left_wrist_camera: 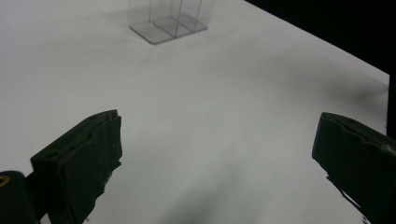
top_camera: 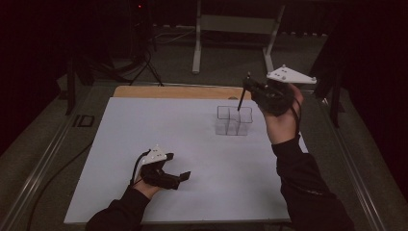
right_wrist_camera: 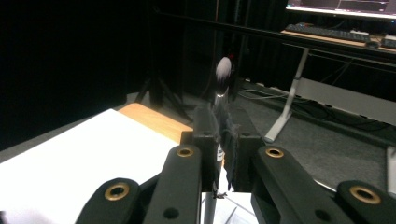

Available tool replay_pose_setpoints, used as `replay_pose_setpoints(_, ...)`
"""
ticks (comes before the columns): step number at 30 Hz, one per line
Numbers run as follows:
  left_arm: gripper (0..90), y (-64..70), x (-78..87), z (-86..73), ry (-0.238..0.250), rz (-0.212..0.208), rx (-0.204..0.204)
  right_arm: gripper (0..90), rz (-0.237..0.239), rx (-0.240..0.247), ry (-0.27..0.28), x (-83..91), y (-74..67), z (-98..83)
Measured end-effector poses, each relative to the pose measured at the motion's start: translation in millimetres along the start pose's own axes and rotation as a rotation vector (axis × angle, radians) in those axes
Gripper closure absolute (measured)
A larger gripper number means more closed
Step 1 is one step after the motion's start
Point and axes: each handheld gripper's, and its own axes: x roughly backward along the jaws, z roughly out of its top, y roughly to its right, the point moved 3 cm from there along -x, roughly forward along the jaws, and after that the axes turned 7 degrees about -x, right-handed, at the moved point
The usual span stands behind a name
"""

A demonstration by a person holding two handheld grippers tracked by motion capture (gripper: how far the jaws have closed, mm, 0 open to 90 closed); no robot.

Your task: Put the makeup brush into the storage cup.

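My right gripper (top_camera: 251, 88) is raised over the far right of the table, shut on a slim dark makeup brush (top_camera: 243, 94). The brush stands nearly upright, and its lower end hangs at the top of a clear compartmented organizer (top_camera: 234, 120); whether it touches I cannot tell. In the right gripper view the brush (right_wrist_camera: 223, 74) rises between the closed jaws of the right gripper (right_wrist_camera: 220, 128), its pale bristle head up. My left gripper (top_camera: 182, 177) rests low near the front of the white sheet, open and holding nothing. In its own view the left gripper (left_wrist_camera: 215, 149) faces the organizer (left_wrist_camera: 166, 21) far ahead.
A white sheet (top_camera: 168, 144) covers the table, with a wooden strip (top_camera: 178, 91) bare along the far edge. Beyond the table stand a white desk frame (top_camera: 197, 43) and a dark tripod (top_camera: 144, 65). A cable (top_camera: 57, 168) runs along the floor at the left.
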Motion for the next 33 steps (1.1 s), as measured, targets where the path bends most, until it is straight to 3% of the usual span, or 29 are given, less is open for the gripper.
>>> replay_pose_setpoints(4,2.8,0.0,0.5,0.6,0.006,-0.007,0.002,84.3,-0.010,0.001,-0.005,-6.1,4.4,1.2)
replay_pose_setpoints(8,2.7,-1.6,0.0,-0.6,0.006,-0.015,0.009,84.2,-0.052,0.002,-0.026,-26.2,18.9,-2.9)
replay_pose_setpoints(13,2.7,-2.5,0.2,-1.3,0.015,-0.012,0.008,84.2,-0.057,-0.039,-0.047,-42.9,30.0,-10.0)
replay_pose_setpoints(25,2.7,-3.6,1.7,-0.8,0.024,-0.019,0.021,84.3,-0.085,-0.063,-0.079,-68.8,41.5,-28.7)
replay_pose_setpoints(33,2.7,-4.9,0.8,-2.1,0.017,-0.006,0.024,84.3,-0.083,-0.096,-0.129,-86.2,46.9,-55.0)
